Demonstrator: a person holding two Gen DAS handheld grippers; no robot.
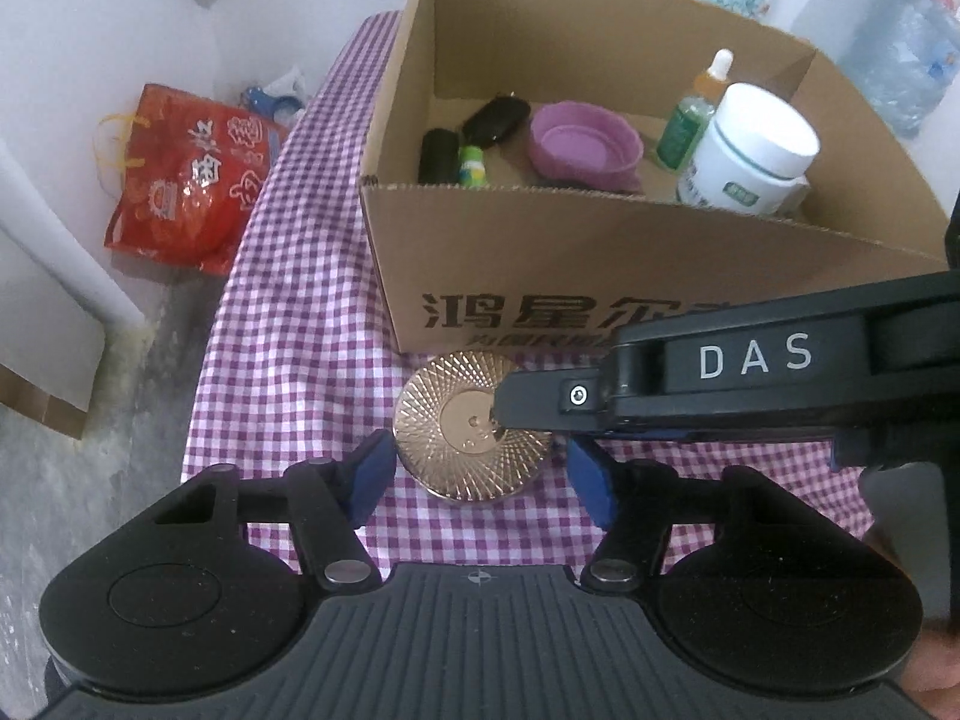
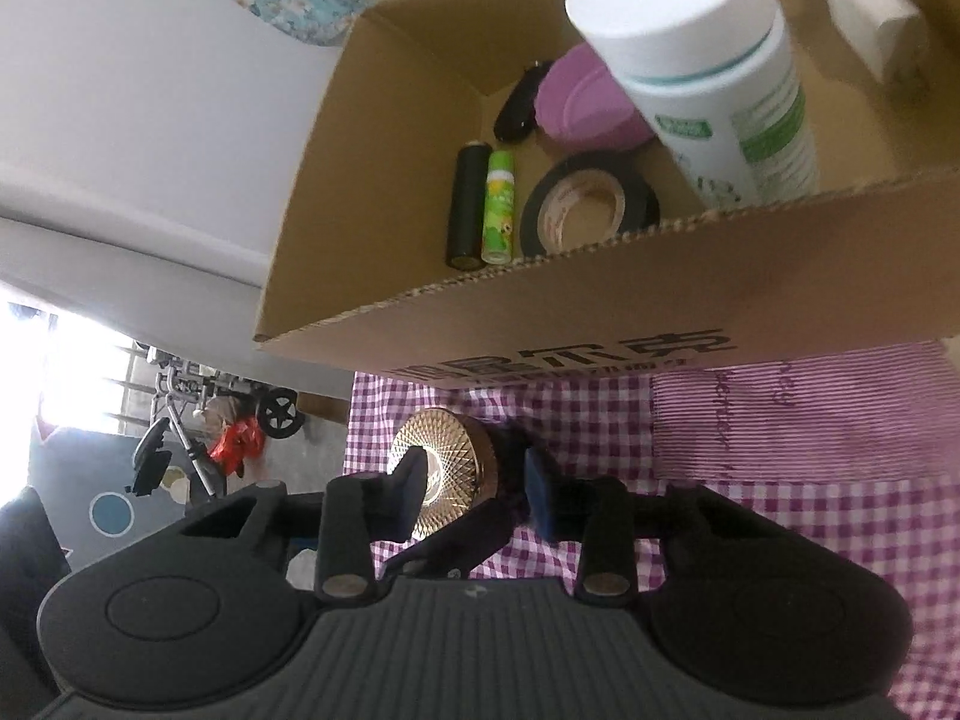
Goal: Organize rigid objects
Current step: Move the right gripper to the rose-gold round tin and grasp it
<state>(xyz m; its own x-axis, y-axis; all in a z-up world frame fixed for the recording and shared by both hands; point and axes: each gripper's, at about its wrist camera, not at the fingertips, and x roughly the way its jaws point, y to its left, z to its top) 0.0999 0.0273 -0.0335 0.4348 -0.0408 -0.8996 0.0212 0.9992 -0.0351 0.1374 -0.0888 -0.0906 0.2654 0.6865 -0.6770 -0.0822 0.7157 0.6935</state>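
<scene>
White capitals "DAS" are showing on the black arm of the right gripper [image 1: 510, 414]. Large black characters "鸿星尔", cut off behind that arm, are running along the cardboard box [image 1: 540, 252] front; the smaller line beneath is unreadable. Red bag [image 1: 192, 180] and white bottle [image 1: 750, 150] print are staying illegible.

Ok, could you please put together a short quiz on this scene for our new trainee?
1. True or false: the gold disc lies inside the cardboard box.
2. What colour is the bowl-shaped lid in the box? A) purple B) red C) yellow
3. Which wrist view shows the black tape roll in the box?

Key: 1. False, it rests on the checked cloth in front of the box. 2. A. 3. The right wrist view.
</scene>
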